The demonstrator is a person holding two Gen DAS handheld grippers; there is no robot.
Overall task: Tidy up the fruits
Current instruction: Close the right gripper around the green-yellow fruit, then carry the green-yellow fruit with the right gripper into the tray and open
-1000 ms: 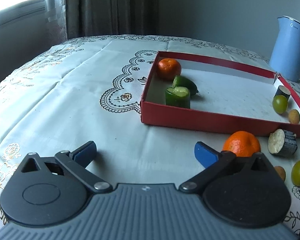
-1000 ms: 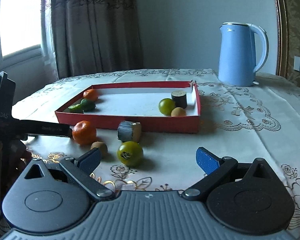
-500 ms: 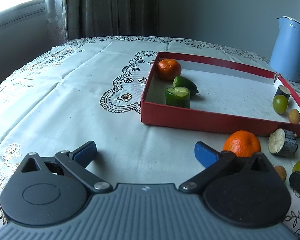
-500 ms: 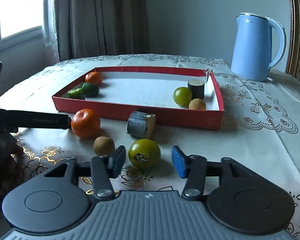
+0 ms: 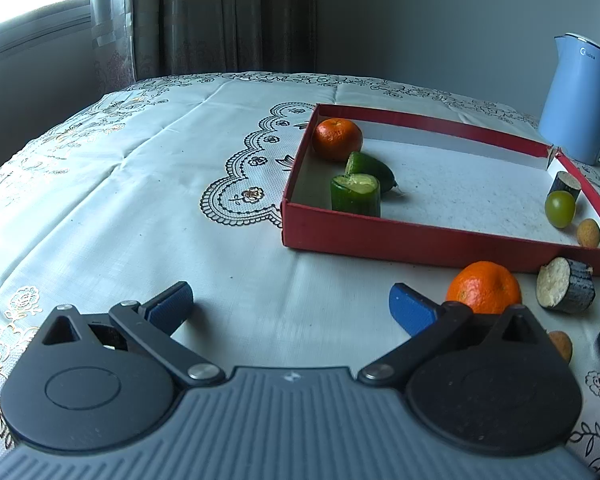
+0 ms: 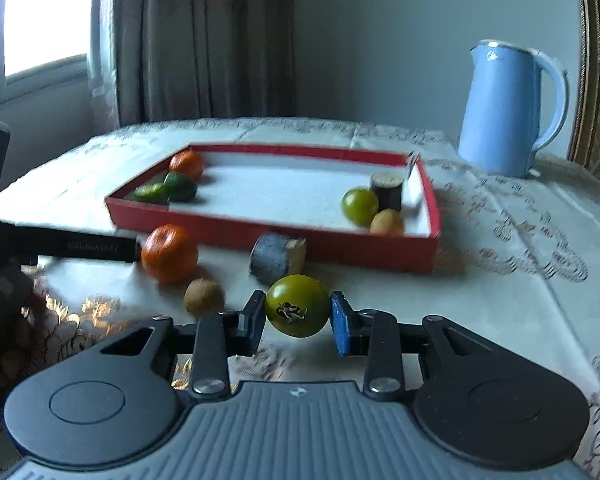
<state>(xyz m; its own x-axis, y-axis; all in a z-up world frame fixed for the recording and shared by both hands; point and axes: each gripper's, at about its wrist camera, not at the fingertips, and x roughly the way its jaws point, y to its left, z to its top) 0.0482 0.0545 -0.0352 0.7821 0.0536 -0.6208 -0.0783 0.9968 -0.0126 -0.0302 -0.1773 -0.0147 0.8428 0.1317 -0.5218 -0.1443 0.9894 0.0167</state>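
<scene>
My right gripper [image 6: 297,314] has a green tomato [image 6: 299,300] between its blue pads, which press on both sides as the jaws are closing. Just beyond lie a small brown fruit [image 6: 203,297], an orange [image 6: 169,253] and a dark cut stub [image 6: 276,258], all in front of the red tray [image 6: 276,240]. The tray [image 5: 420,240] holds an orange [image 5: 337,139], two cucumber pieces [image 5: 356,195], a green tomato [image 5: 559,209], a brown fruit [image 5: 588,232] and a dark stub [image 5: 565,186]. My left gripper [image 5: 290,312] is open over bare tablecloth, left of the loose orange [image 5: 483,287].
A blue kettle [image 6: 504,108] stands behind the tray's right corner. The white patterned tablecloth [image 5: 140,200] stretches wide to the left of the tray. Curtains and a window are behind the table.
My right gripper moved up to the green tomato and its jaws came together onto it. The left gripper has stayed where it was, open.
</scene>
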